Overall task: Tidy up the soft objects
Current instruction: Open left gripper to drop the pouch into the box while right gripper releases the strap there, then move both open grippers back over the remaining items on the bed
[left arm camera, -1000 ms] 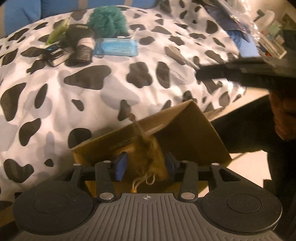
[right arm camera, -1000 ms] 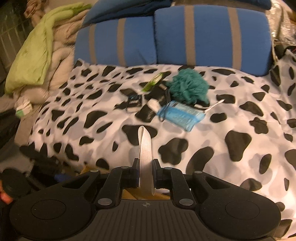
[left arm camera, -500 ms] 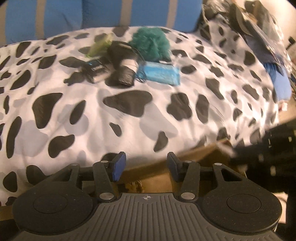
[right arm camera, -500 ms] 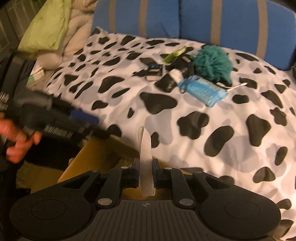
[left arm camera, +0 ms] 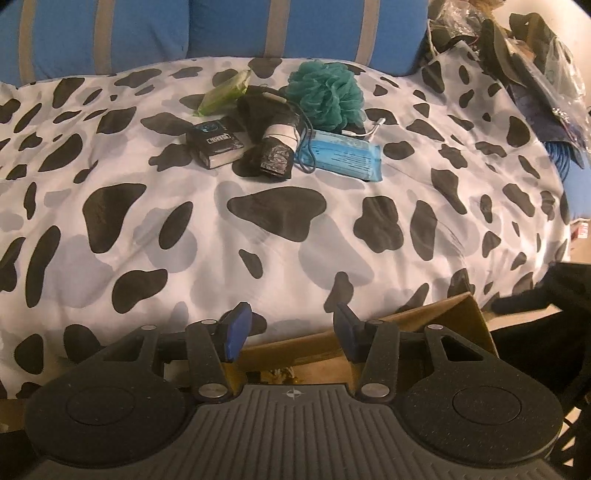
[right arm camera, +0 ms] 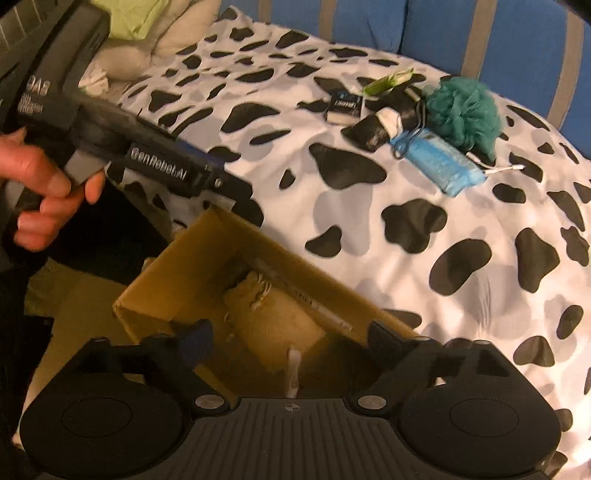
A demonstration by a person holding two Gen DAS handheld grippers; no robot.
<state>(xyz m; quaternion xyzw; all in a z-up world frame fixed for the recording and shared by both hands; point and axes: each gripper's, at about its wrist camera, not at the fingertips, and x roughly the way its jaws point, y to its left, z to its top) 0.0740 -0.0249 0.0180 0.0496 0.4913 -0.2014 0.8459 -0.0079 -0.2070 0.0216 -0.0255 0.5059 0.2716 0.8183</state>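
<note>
A cardboard box (right arm camera: 258, 258) stands at the near edge of the cow-print bed (right arm camera: 424, 229); it also shows in the left wrist view (left arm camera: 443, 314). A tan drawstring pouch (right arm camera: 273, 306) lies inside it. My right gripper (right arm camera: 291, 336) is open above the box, and the white strap (right arm camera: 293, 373) hangs loose between its jaws. My left gripper (left arm camera: 291, 325) is open and empty over the box's edge. Far on the bed lie a teal pouf (left arm camera: 325, 96), a blue wipes pack (left arm camera: 343, 155), a black rolled cloth (left arm camera: 273, 136), a small black box (left arm camera: 216, 144) and a green packet (left arm camera: 225, 94).
Blue striped cushions (left arm camera: 147, 33) line the back of the bed. Bags and clutter (left arm camera: 535, 66) sit at the far right. A green and beige blanket pile (right arm camera: 147, 29) lies at the far left. A white cable (left arm camera: 369, 127) lies by the pouf.
My left gripper let the tan pouch go into the box and lifted towards the bed. My right gripper moved over the box and opened, releasing the white strap.
</note>
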